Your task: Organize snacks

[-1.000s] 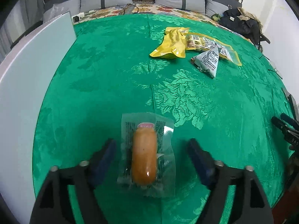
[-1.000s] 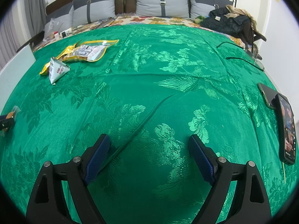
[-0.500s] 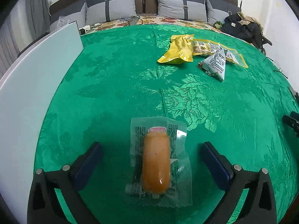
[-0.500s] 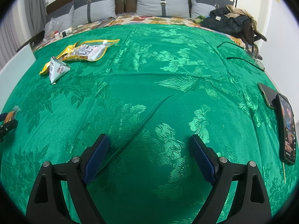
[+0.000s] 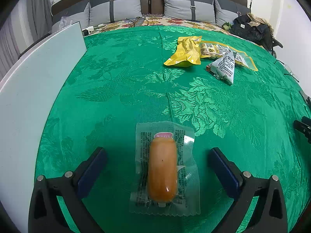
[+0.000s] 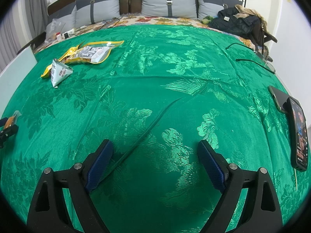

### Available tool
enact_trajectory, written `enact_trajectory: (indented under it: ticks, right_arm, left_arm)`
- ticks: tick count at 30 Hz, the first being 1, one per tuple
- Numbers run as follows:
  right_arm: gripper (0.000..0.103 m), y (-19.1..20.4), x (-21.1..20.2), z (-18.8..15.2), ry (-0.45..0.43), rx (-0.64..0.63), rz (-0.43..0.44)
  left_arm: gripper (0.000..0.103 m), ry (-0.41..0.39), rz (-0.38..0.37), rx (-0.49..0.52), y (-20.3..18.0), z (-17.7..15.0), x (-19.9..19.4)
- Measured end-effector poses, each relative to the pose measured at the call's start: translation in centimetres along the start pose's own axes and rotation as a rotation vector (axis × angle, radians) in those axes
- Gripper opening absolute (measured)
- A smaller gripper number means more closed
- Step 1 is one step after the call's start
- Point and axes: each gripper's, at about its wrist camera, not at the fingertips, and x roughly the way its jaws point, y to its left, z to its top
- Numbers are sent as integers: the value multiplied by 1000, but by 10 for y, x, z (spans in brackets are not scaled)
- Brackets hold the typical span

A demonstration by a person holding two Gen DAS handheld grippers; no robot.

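Note:
A sausage in a clear wrapper (image 5: 162,169) lies flat on the green cloth (image 5: 120,89), between the fingers of my left gripper (image 5: 157,160), which is open and not touching it. Farther off lie a yellow bag (image 5: 185,53), a clear yellow-edged snack pack (image 5: 221,51) and a grey triangular pack (image 5: 225,67), close together. My right gripper (image 6: 155,158) is open and empty over bare cloth. The right wrist view shows the same packs at far left: the triangular pack (image 6: 59,72) and the snack pack (image 6: 93,52); the sausage (image 6: 9,121) is at its left edge.
A white board (image 5: 29,89) borders the cloth on the left. Two phones (image 6: 291,120) lie at the right edge in the right wrist view, with cables (image 6: 250,60) beyond. Grey pillows (image 6: 167,5) and a dark jacket (image 6: 237,21) are at the back.
My left gripper has opened wider and drawn back and up from the sausage pack, which stays on the cloth. The right gripper has hardly moved.

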Motion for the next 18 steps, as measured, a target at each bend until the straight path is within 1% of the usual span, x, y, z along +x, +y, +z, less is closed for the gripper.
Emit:
enact_trajectory:
  ticks: [6, 8, 10, 12, 13, 15, 18]
  right_arm:
    - [92, 0, -1, 0, -3, 2, 0]
    - [90, 2, -4, -1, -10, 7, -13]
    - [90, 11, -14, 2, -57, 7, 33]
    - [90, 28, -24, 10, -101, 1, 118]
    - [90, 40, -24, 17, -106, -7, 171]
    - [90, 67, -14, 35, -84, -47, 263]
    - [89, 106, 5, 63, -70, -89, 332]
  left_arm:
    - [103, 0, 0, 0, 0, 0, 0]
    - [103, 0, 0, 0, 0, 0, 0]
    - [103, 0, 0, 0, 0, 0, 0]
    - [103, -1, 0, -2, 0, -1, 0]
    - [103, -1, 0, -2, 0, -1, 0]
    - [103, -1, 0, -2, 0, -1, 0]
    - [103, -1, 0, -2, 0, -1, 0]
